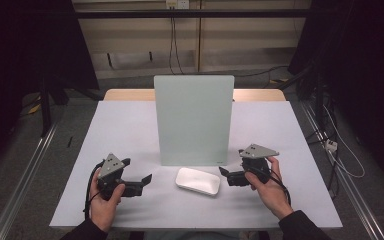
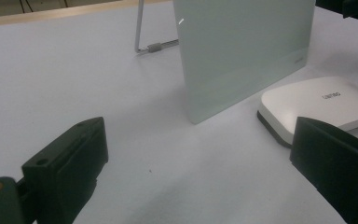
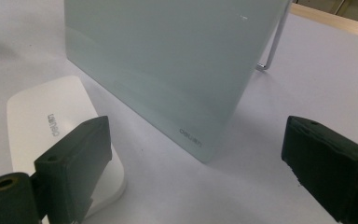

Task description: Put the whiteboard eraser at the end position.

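A pale green glass board (image 1: 194,120) stands upright on a wire leg at the middle of the white table (image 1: 125,125). Just in front of it lies a flat white rounded block (image 1: 198,181) with a dark underside. My left gripper (image 1: 139,171) is held low to the block's left, open, jaws pointing right with nothing between them. My right gripper (image 1: 231,163) hovers at the block's right end, also open and empty. In the left gripper view the board (image 2: 242,51) and the block (image 2: 321,105) lie ahead of the gripper (image 2: 200,172). In the right gripper view the board (image 3: 168,60) faces the gripper (image 3: 200,163), with the block (image 3: 46,116) beside the left jaw.
The board's thin metal leg (image 2: 144,46) rests on the table behind it. A wooden edge (image 1: 130,94) runs along the table's far side. Cables and dark frames (image 1: 320,100) stand on the floor around the table. Both hands rest near the front edge.
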Demonstrator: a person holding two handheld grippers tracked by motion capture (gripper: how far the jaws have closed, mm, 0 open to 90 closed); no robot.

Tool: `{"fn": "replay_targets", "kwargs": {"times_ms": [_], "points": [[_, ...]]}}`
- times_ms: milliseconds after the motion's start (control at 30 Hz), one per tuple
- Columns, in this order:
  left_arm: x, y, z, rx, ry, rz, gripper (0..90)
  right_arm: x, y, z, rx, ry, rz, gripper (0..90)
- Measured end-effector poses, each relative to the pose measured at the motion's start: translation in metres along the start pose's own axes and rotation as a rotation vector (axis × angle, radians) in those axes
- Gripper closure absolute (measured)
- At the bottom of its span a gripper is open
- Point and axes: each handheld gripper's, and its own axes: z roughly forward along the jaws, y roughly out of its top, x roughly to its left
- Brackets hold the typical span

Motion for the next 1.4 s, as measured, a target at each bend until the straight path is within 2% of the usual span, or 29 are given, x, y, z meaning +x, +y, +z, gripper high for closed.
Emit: {"fn": "replay_targets", "kwargs": {"times_ms": [367,533,667,767,867,967,1033,1400], "points": [[0.001,0.0,-0.002,-0.015,0.009,-0.016,4.1,-0.016,-0.018,-0.023,-0.023,-0.059,0.047,7.1],[0.001,0.0,-0.002,-0.005,0.023,0.0,4.2,-0.021,-0.026,-0.031,-0.032,-0.091,0.07,5.2],[0.001,0.0,-0.003,-0.002,0.028,0.006,4.4,-0.025,-0.033,-0.037,-0.036,-0.105,0.095,5.3],[0.001,-0.001,-0.004,-0.01,0.03,-0.011,4.4,-0.028,-0.04,-0.041,-0.042,-0.116,0.117,5.6],[0.001,-0.001,-0.005,-0.01,0.03,-0.009,4.3,-0.031,-0.046,-0.045,-0.049,-0.124,0.138,5.9],[0.002,-0.001,-0.005,-0.009,0.034,-0.006,4.4,-0.032,-0.049,-0.048,-0.051,-0.132,0.145,6.1],[0.002,-0.001,-0.006,-0.007,0.038,-0.009,4.4,-0.032,-0.05,-0.05,-0.049,-0.138,0.131,6.2],[0.003,-0.002,-0.005,-0.005,0.045,-0.019,4.4,-0.036,-0.064,-0.059,-0.065,-0.165,0.175,6.6]]}}
